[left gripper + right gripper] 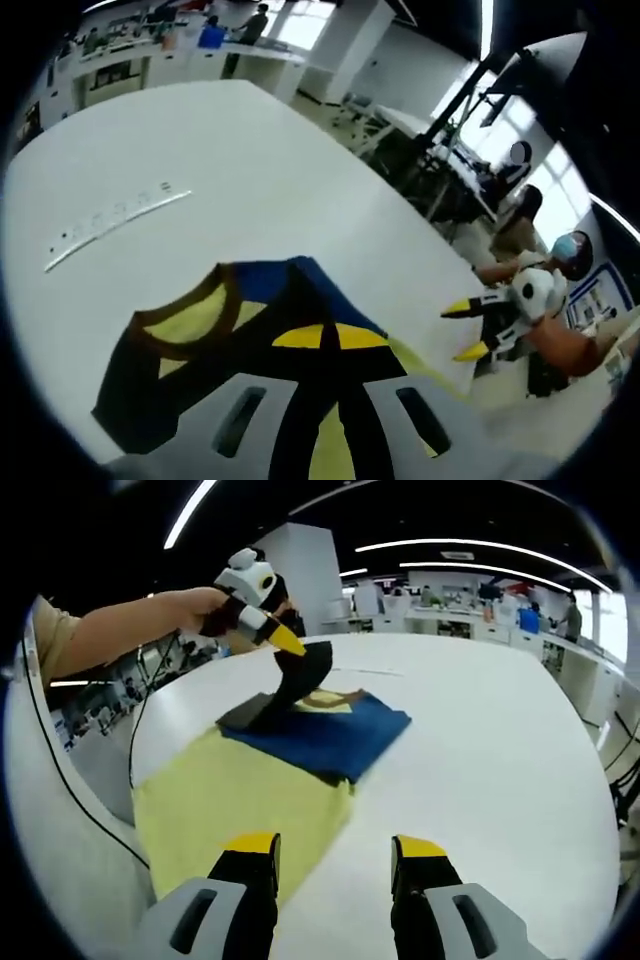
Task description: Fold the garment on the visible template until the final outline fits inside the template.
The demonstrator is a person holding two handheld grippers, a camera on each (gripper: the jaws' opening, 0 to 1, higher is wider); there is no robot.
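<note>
right gripper (335, 852): nearest in right gripper view, yellow-tipped jaws standing wide apart, nothing between them, low over the near edge of the garment and bare table
left gripper (325, 338): jaws closed down on the garment's black sleeve; seen from the right gripper view (283, 640) it holds that black cloth lifted off the table, person's hand behind it
garment (300, 740): shirt lying on the white table (480, 740); yellow body part toward the right gripper, blue part in the middle, black sleeve and collar end raised by the left gripper; in the left gripper view (200, 340) black and yellow neck area with blue just beyond
template: cannot tell, no outline clear under the cloth; a pale strip with marks (115, 228) lies on the table well apart from the garment, purpose unclear
step: judged mid-fold, sleeve being carried over the body, garment partly folded
next move: likely lay the sleeve flat across the blue part and let go, then right gripper takes the yellow hem and folds it in
risk: lifted sleeve may drag the blue layer out of place
</note>
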